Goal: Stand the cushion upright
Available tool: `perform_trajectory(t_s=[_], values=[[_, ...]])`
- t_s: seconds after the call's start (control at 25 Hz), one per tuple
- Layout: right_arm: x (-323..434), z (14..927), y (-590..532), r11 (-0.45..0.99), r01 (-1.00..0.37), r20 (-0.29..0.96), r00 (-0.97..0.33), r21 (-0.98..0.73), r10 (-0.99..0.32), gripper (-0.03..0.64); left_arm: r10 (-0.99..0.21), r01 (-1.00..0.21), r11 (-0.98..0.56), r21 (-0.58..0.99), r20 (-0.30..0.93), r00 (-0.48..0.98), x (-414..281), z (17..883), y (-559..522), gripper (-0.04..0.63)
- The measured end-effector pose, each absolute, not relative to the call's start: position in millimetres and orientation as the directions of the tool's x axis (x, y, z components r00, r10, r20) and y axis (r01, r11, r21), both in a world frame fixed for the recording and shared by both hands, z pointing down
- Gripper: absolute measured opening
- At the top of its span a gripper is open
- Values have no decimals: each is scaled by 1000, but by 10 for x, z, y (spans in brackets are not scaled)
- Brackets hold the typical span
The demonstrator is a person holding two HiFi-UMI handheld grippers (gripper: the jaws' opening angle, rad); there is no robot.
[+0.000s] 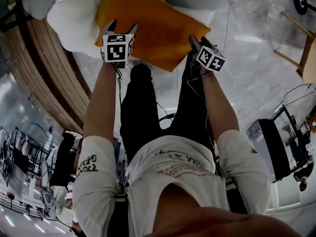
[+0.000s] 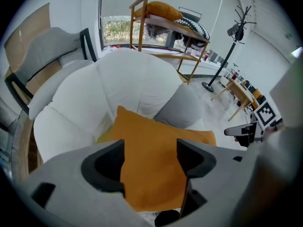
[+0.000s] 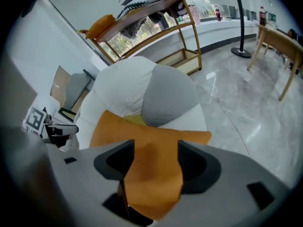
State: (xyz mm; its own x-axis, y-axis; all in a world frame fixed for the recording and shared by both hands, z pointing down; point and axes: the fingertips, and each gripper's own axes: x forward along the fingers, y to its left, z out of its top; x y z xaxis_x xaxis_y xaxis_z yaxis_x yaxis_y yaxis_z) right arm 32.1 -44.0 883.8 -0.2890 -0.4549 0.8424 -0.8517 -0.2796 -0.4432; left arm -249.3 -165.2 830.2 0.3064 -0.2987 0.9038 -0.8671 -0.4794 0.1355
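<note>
The orange cushion (image 1: 153, 31) lies flat at the front edge of the white armchair (image 1: 74, 19) seat, in front of a grey pillow (image 2: 182, 109), so nothing of the task seems done yet: the grasp and the raising are both left. The left gripper (image 1: 122, 29) and the right gripper (image 1: 200, 42) hang over the cushion's near edge. Both have their jaws wide apart and released, with the cushion showing between them but not pressed.

The cushion (image 1: 153, 28) is matt orange cloth, smooth with soft creases; the armchair (image 1: 74, 19) wears white padded fabric; its rounded base (image 1: 44, 68) is ribbed wood; the back pillow (image 3: 168, 98) is grey matt cloth; the left tongs (image 2: 150, 161) and right tongs (image 3: 156, 164) look like matt grey plastic; the floor (image 1: 247, 68) is glossy, marble-veined stone.
</note>
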Motion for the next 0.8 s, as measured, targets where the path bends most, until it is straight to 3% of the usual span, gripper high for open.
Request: perform_trajectory(t_s=[0.4,0.64,0.68,0.76,0.8], values=[[708,9838,-183,-292,-915,947,-209,-278,-246,268,-254,-866,-500,11,954,159,-2791,9102,-1710,365],[587,10014,-195,-271,-923,953,-221,-273,-205,264,-141,-881,-466,81,976,164,-2846,9277,-1543,356],[570,10012,-203,-255,-925,952,-237,-283,-195,227,-114,-887,-453,93,980,162,-2858,9278,-1538,311],[524,9985,-207,-220,-926,946,-270,-307,-180,131,-84,-897,-437,69,990,118,-2931,9237,-1557,129],[498,9970,-198,-207,-925,942,-287,-320,-175,90,-72,-899,-434,57,993,98,-2956,9215,-1555,88]])
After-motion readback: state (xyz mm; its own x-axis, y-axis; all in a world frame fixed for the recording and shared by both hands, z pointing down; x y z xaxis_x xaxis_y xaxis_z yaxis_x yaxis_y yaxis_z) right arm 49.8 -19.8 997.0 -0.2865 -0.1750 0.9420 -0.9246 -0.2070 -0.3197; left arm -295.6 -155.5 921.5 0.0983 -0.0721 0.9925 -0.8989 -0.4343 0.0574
